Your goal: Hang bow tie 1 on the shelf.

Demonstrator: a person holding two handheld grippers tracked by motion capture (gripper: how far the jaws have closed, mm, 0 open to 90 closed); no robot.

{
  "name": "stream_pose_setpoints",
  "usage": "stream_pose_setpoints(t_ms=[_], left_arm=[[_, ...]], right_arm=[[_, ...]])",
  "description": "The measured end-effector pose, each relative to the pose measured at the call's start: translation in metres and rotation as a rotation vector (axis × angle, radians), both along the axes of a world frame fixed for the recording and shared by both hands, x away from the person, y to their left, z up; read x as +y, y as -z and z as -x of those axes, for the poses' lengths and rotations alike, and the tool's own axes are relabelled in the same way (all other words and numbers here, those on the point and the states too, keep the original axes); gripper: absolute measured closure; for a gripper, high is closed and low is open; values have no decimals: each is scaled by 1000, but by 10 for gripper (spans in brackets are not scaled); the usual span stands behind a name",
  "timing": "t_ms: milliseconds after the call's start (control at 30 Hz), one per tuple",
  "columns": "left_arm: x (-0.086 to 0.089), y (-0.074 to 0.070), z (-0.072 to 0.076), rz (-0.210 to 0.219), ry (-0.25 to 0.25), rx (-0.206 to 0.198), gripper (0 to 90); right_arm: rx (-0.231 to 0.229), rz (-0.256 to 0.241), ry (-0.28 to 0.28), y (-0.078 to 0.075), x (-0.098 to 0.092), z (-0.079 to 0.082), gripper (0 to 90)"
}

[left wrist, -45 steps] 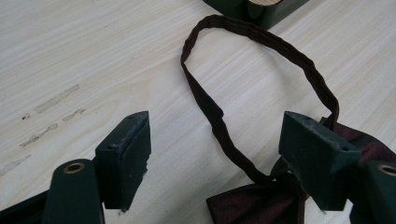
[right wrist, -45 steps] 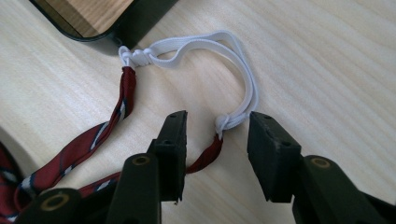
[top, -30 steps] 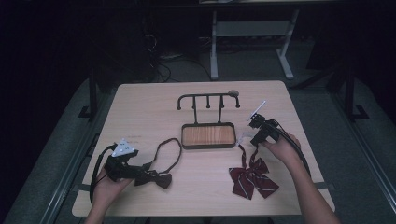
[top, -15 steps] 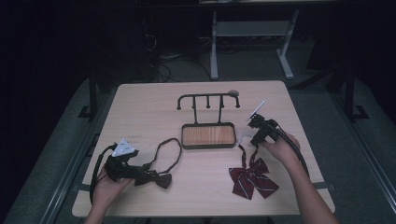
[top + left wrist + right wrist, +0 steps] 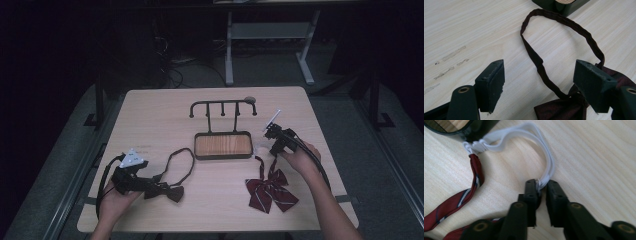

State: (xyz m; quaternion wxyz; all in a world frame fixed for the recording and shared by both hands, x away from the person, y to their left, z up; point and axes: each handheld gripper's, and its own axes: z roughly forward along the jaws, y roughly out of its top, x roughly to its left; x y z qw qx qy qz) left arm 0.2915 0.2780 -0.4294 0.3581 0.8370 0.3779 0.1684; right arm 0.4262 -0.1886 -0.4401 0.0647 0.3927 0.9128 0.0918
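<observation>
Left tool [image 5: 539,82] low over pale wood surface [image 5: 469,27], jaws wide apart — dark maroon bow tie [image 5: 564,107] between them, strap loop [image 5: 554,50] stretching ahead toward tray corner [image 5: 561,5].

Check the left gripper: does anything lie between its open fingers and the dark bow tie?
Nothing visible does. The left gripper is open over bare table, with the dark bow tie and its neck strap lying right between the fingers.

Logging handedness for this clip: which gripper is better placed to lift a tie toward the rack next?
Right. The right gripper is already shut on the white strap of the striped tie; the left gripper is open above the dark bow tie.
</observation>
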Motion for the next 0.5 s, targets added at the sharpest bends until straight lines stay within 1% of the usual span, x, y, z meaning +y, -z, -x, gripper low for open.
stream_pose_setpoints(t_ms=[100, 133, 167, 200, 233, 267, 333, 367, 400, 433, 500], left_arm=[[0, 0, 0, -1, 1, -2, 256], [0, 0, 0, 2, 0, 0, 256], [0, 0, 0, 0, 1, 0, 256], [0, 0, 0, -1, 1, 2, 256], [0, 0, 0, -1, 1, 2, 256], [0, 0, 0, -1, 2, 2, 256], [0, 0, 0, -5, 4, 2, 257], [0, 0, 0, -5, 4, 2, 256], [-1, 0, 0, -5, 2, 3, 256], [-1, 0, 0, -5, 2, 3, 256], [-1, 1, 0, -6, 1, 5, 256]], right_arm=[[1, 3, -6, 0, 0, 0, 824], [0, -8, -13, -2, -1, 1, 828], [0, -8, -13, -2, -1, 1, 828], [-1, -29, -17, -6, -3, 3, 829], [-1, -29, -17, -6, -3, 3, 829], [-6, -56, -26, -12, -6, 6, 829], [-4, -83, -50, -18, -10, 10, 827], [-4, -83, -50, -18, -10, 10, 827], [5, -105, -71, -24, -14, 13, 826], [5, -105, -71, -24, -14, 13, 826], [7, -142, -78, -29, -18, 16, 827]])
